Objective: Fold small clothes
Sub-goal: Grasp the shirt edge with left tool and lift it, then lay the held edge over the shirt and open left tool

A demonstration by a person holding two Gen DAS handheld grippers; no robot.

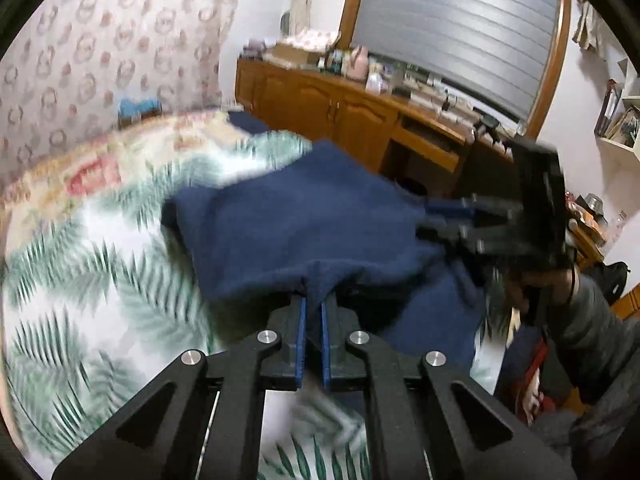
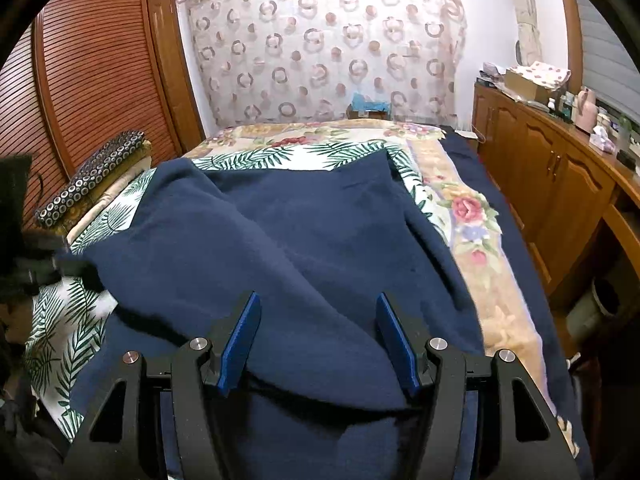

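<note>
- The left gripper [image 1: 313,300] had its blue pads pressed together on a pinched edge of the navy garment [image 1: 304,224], the fold of cloth bunched right at its fingertips.
- From that pinch the navy garment rose and ran away from the left gripper, lifted off the leaf-print bedspread [image 1: 80,288]; its long axis could not be told through the blur.
- The right gripper [image 2: 318,308] stood spread, its blue pads apart with the garment [image 2: 280,240] lying between and beneath them; whether the pads touched the cloth could not be told.
- Ahead of the right gripper the garment stretched over the bed towards the far patterned curtain [image 2: 320,48], one corner pointing that way.
- To the right of both grippers stood a wooden cabinet [image 2: 552,176], its doors closed and its top crowded with small bottles and boxes, too small to name.
</note>
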